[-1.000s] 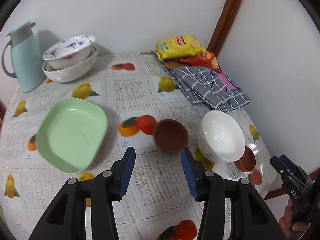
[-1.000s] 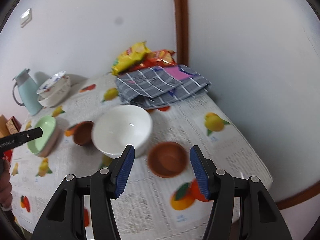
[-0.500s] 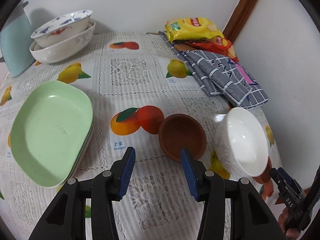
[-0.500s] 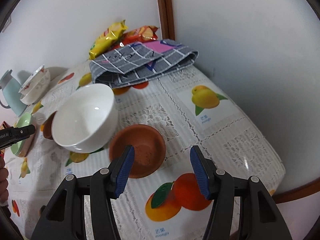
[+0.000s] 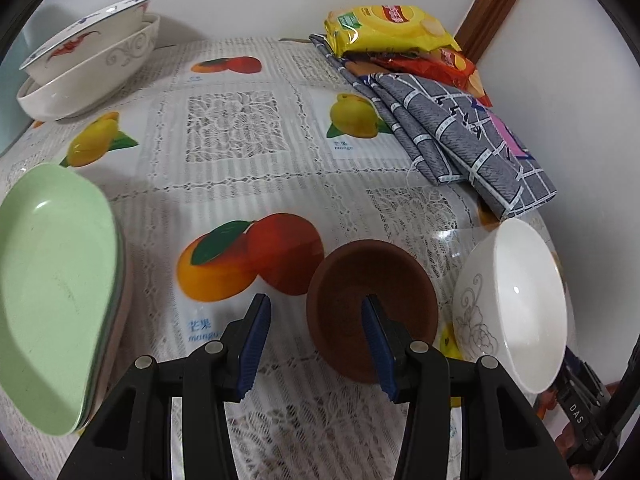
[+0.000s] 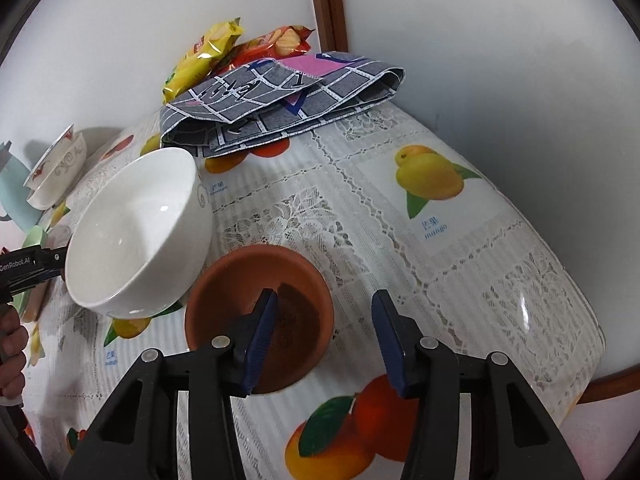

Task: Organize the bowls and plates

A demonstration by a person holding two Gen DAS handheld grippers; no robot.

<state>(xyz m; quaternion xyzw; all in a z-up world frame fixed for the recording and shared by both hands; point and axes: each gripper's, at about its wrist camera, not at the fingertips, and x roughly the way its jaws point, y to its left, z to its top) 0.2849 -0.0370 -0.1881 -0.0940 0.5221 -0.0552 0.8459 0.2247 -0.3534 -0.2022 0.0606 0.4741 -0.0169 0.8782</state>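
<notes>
Two small brown bowls stand on the fruit-print tablecloth, one on each side of a white bowl [image 5: 516, 304]. My left gripper [image 5: 316, 346] is open; its right finger sits over the first brown bowl [image 5: 372, 276] and its left finger is outside the near-left rim. My right gripper [image 6: 324, 340] is open; its left finger sits over the second brown bowl [image 6: 260, 304] and its right finger is outside the right rim. The white bowl also shows in the right wrist view [image 6: 136, 232]. Stacked green plates [image 5: 52, 288] lie at the left. Two stacked patterned bowls [image 5: 88, 64] stand at the back left.
A folded grey checked cloth [image 5: 460, 140] with snack packets [image 5: 384, 28] on it lies at the back right by the wall corner. A pale blue jug [image 6: 12, 196] stands at the far left. The table edge [image 6: 592, 360] curves close on the right.
Both grippers have moved forward and down toward the table. Each now straddles the rim of a brown bowl that was ahead of it before. Both stay open.
</notes>
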